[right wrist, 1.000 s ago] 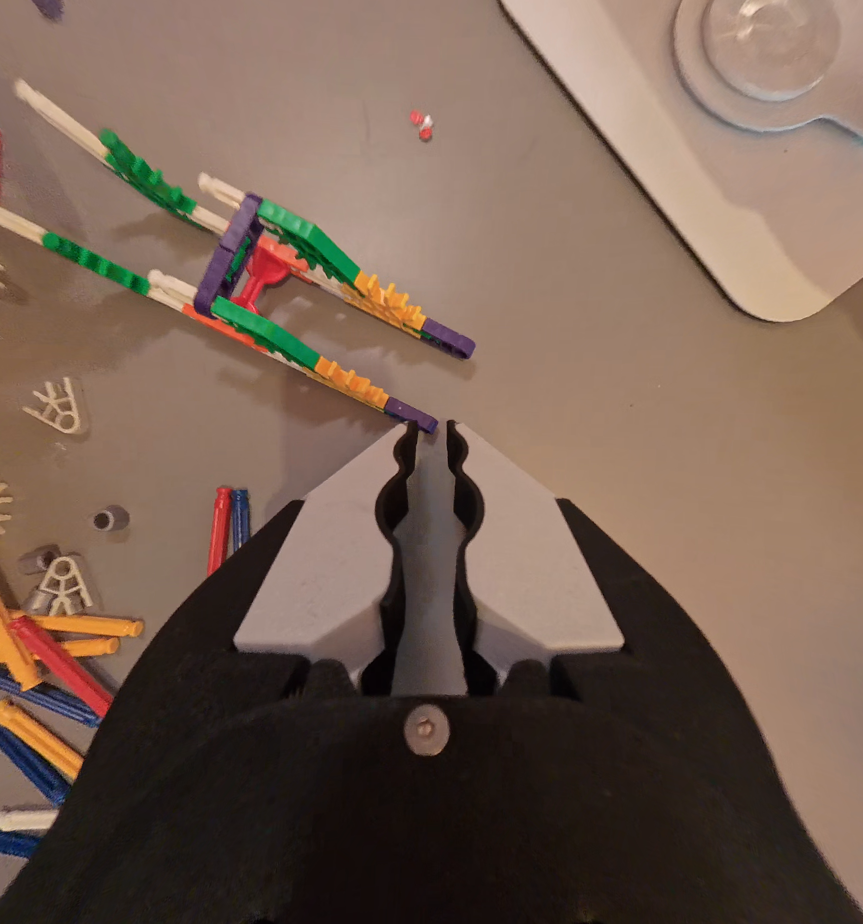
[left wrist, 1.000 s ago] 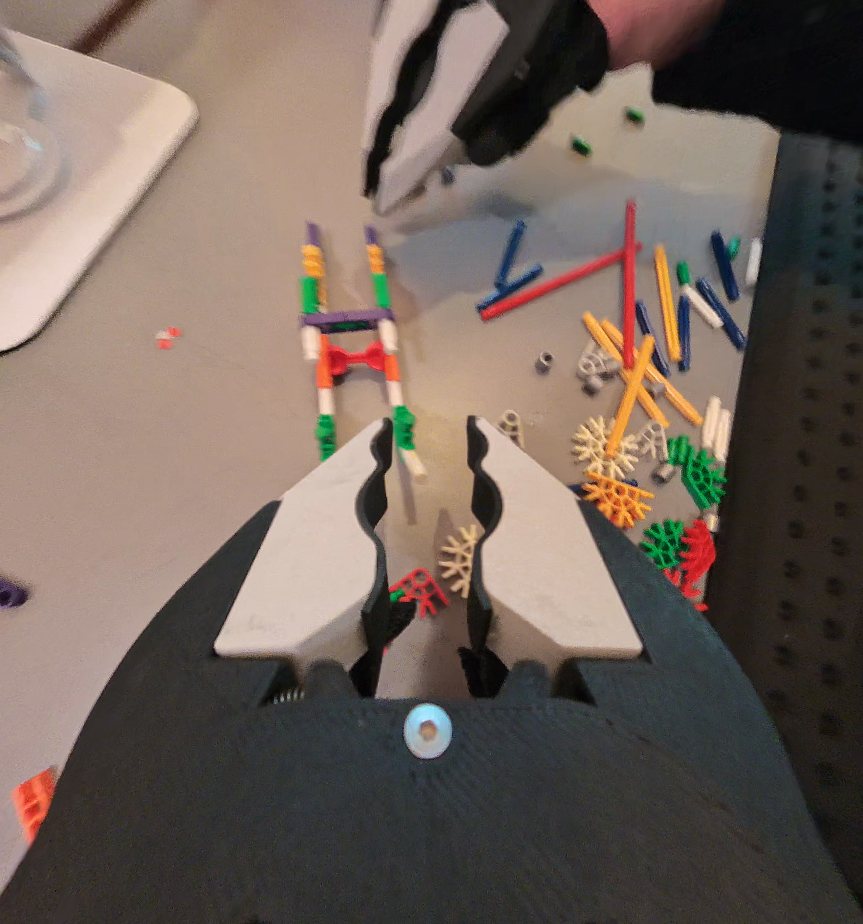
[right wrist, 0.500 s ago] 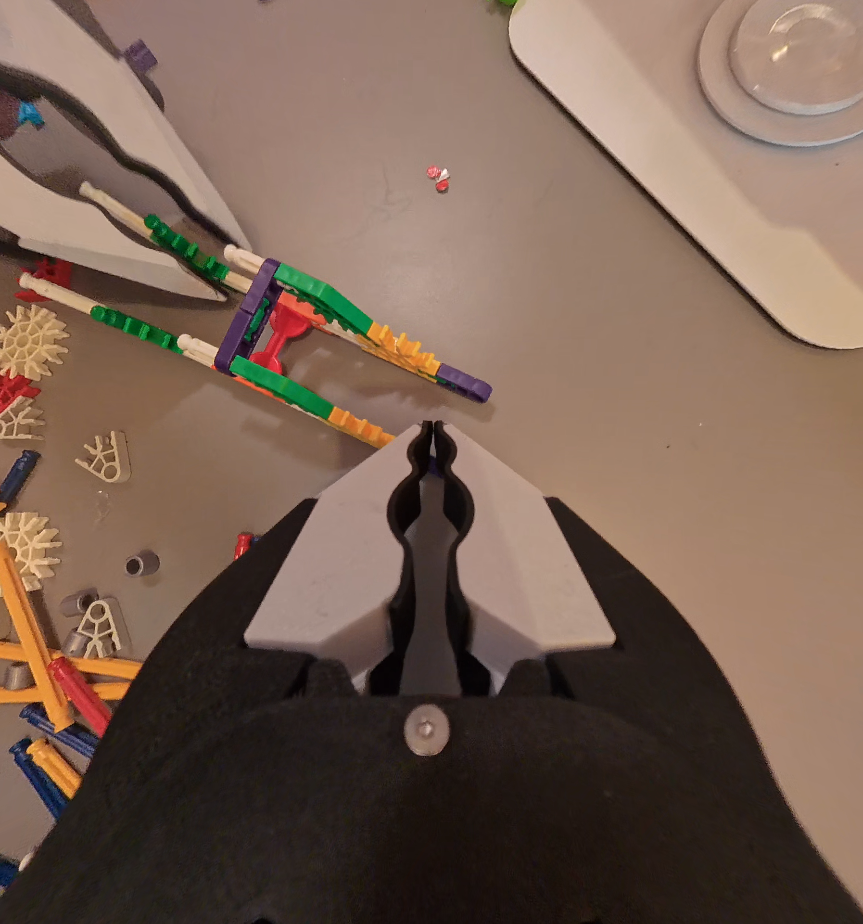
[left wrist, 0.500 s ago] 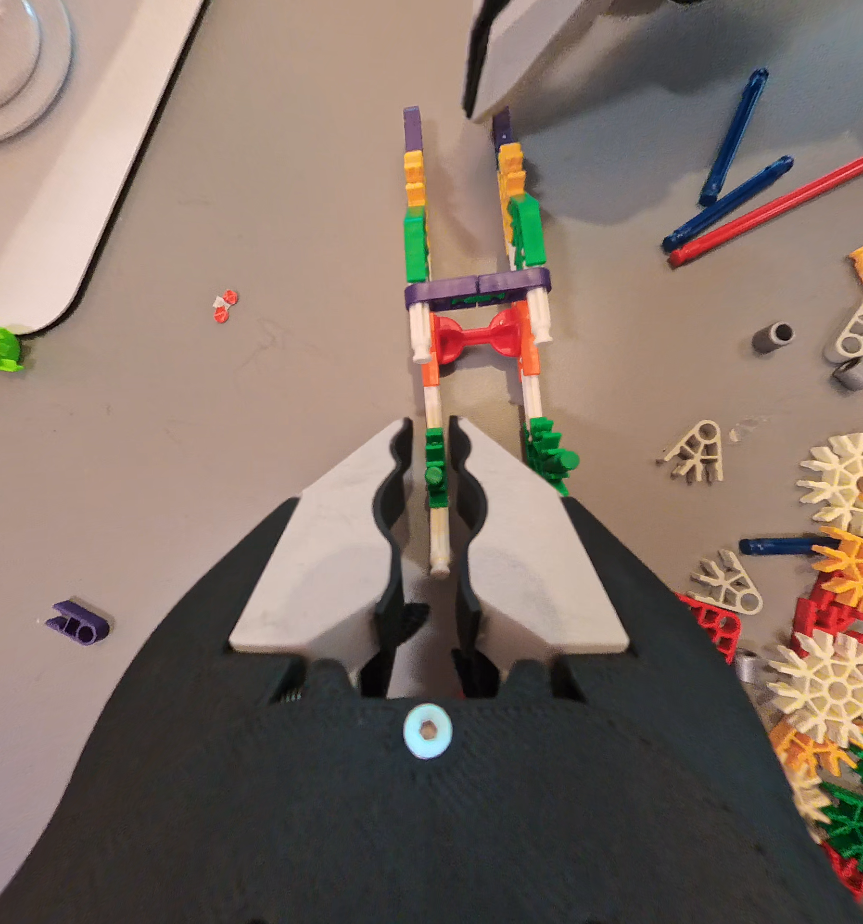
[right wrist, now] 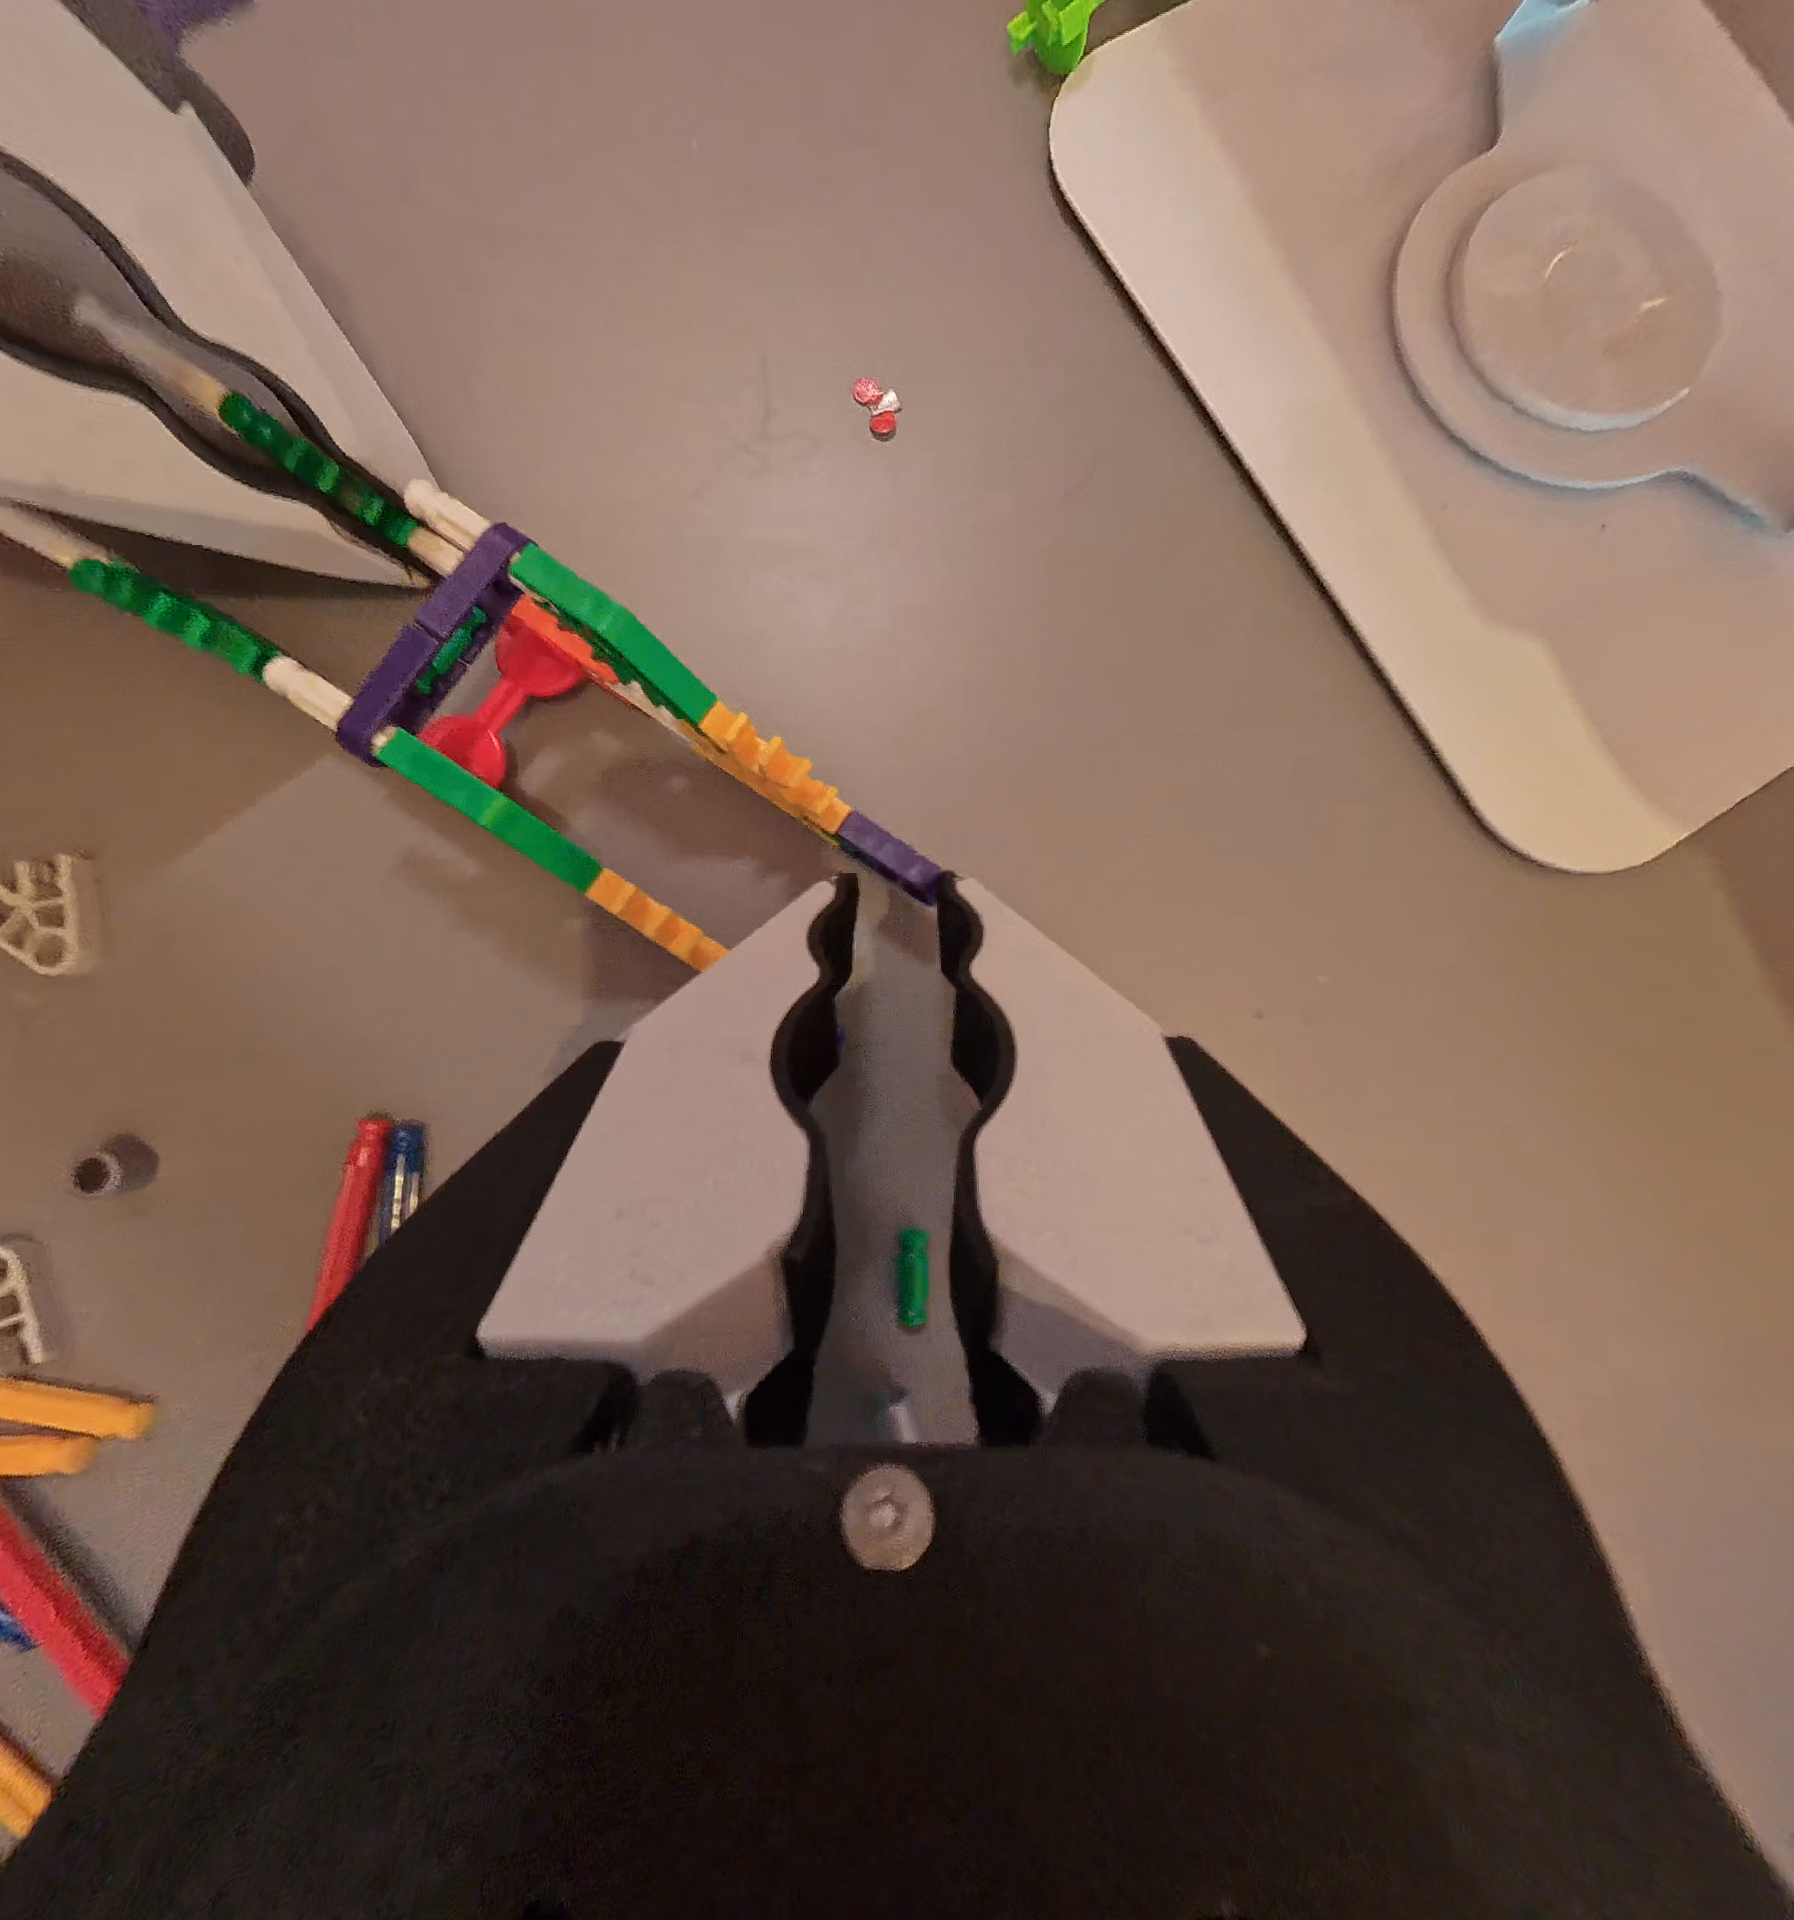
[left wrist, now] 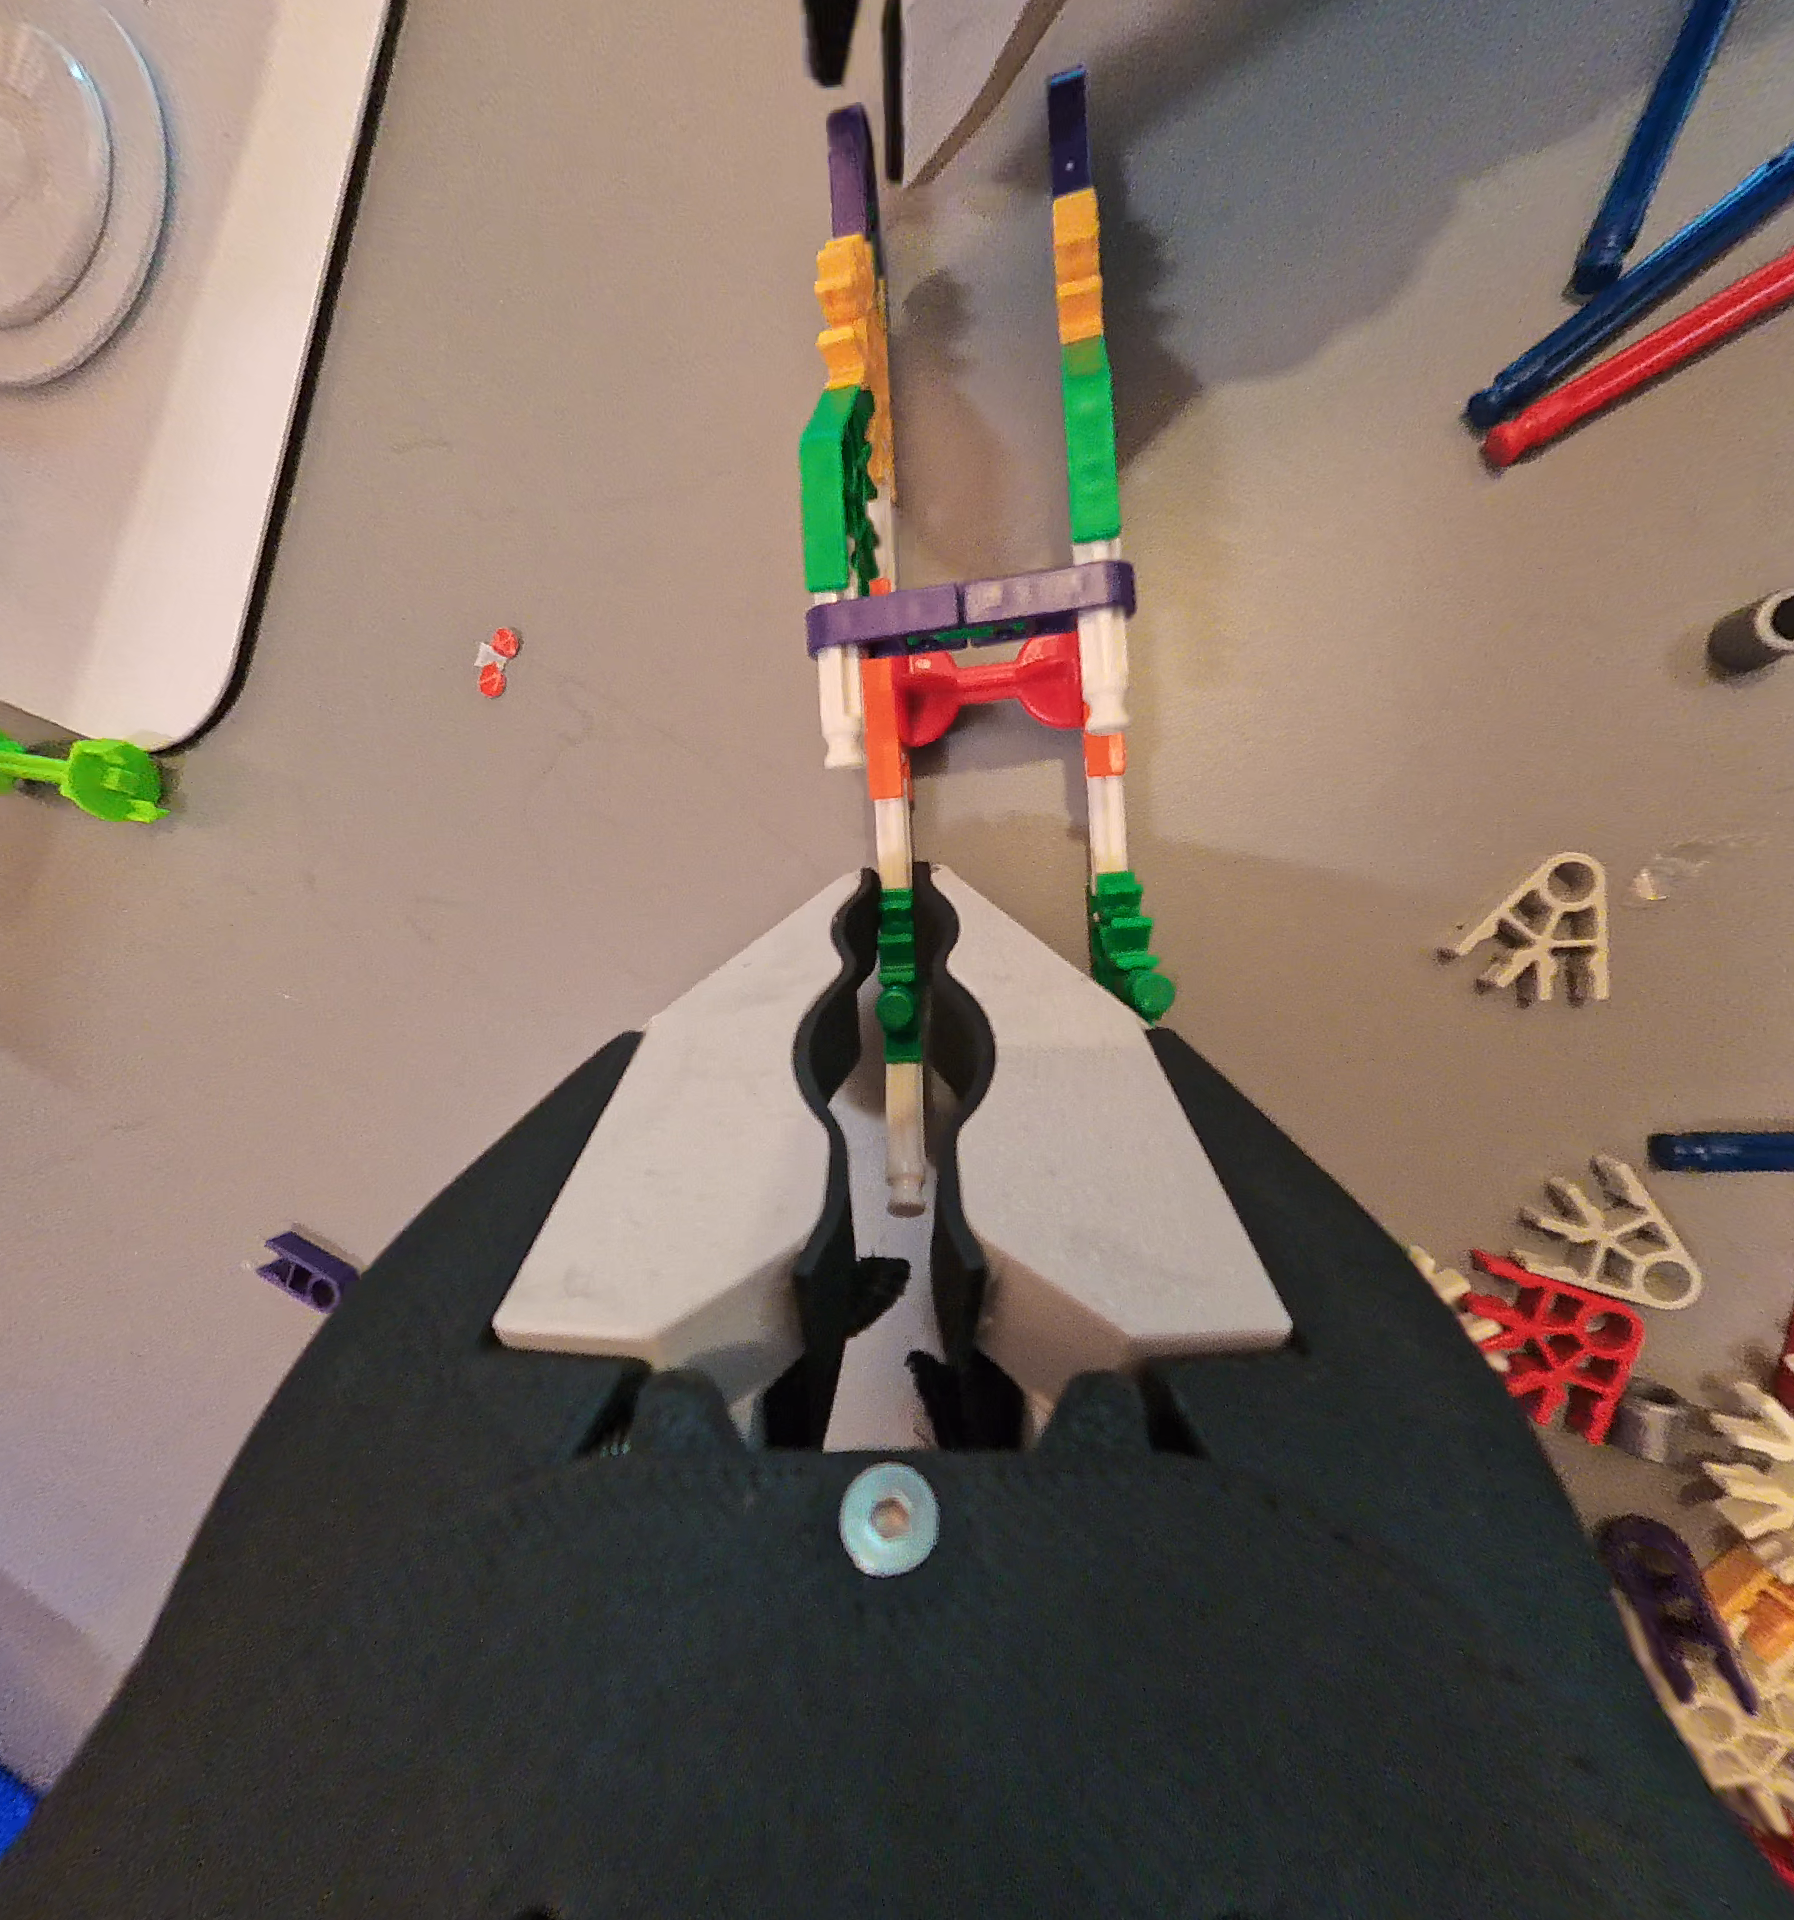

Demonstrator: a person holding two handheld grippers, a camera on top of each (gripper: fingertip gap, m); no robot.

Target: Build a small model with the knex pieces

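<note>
Left wrist view: on a grey desk (left wrist: 560, 987), a white tray (left wrist: 207, 436) at far left carries a clear domed lid (left wrist: 10, 166), with a lime-green connector (left wrist: 72, 774) lying just beside its near corner. At centre, the left gripper (left wrist: 898, 883) pinches the green-sleeved near end of a ladder-like toy frame (left wrist: 966, 613), two parallel rods in white, green, orange and purple joined by a purple bar and a red spool. Loose rods and snowflake connectors (left wrist: 1558, 1340) lie at right. In the right wrist view, the right gripper (right wrist: 898, 883) is slightly spread at the frame's far purple tip, apparently touching it without clamping.
</note>
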